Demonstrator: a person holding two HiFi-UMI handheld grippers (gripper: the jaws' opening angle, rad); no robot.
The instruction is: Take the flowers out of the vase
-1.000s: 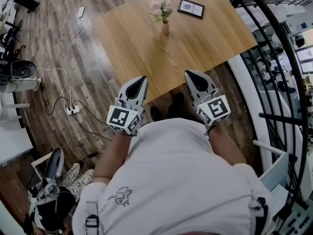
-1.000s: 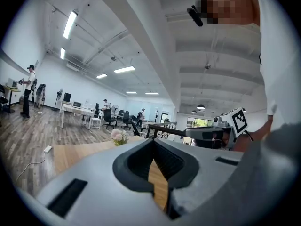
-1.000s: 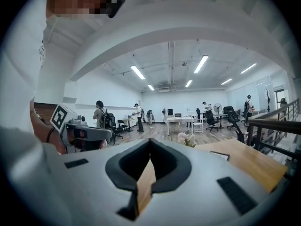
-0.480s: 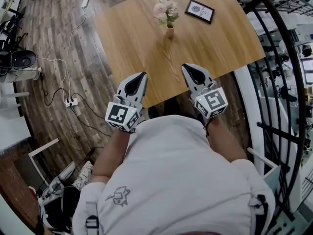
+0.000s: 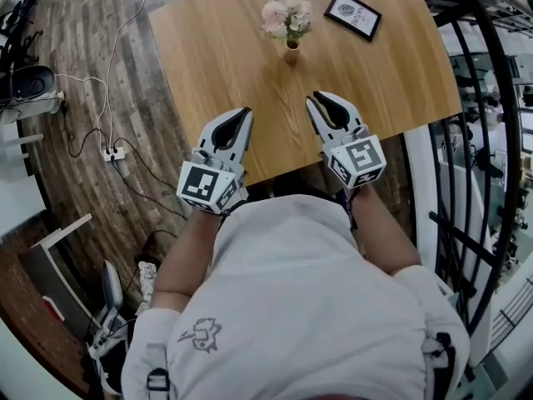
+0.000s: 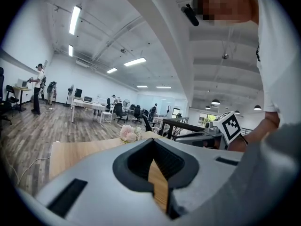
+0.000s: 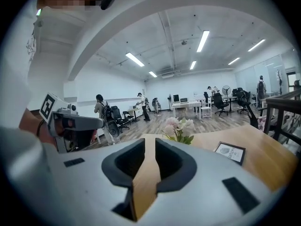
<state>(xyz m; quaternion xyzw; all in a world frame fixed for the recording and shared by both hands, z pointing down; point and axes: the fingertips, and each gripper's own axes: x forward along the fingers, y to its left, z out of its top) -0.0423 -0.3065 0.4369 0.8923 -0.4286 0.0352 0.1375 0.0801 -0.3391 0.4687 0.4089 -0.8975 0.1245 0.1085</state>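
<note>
Pink and white flowers (image 5: 286, 13) stand in a small tan vase (image 5: 291, 54) toward the far side of the wooden table (image 5: 208, 48). Both grippers hover over the table's near edge, well short of the vase. My left gripper (image 5: 244, 112) points at the table with its tips together and nothing held; in the left gripper view (image 6: 153, 141) the flowers (image 6: 129, 133) show just beyond it. My right gripper (image 5: 315, 98) has its jaws opening, a narrow gap showing between the tips (image 7: 150, 142) with nothing in it. The flowers (image 7: 178, 126) rise straight ahead; the vase is hidden behind the jaws.
A black picture frame (image 5: 354, 14) lies on the table to the right of the vase, also visible in the right gripper view (image 7: 230, 153). A dark metal railing (image 5: 475, 140) curves along the table's right side. A power strip and cables (image 5: 110, 152) lie on the floor at left.
Both grippers have moved forward from in front of the table to over its near edge, closer to the vase. The flowers and the picture frame have stayed put on the table.
</note>
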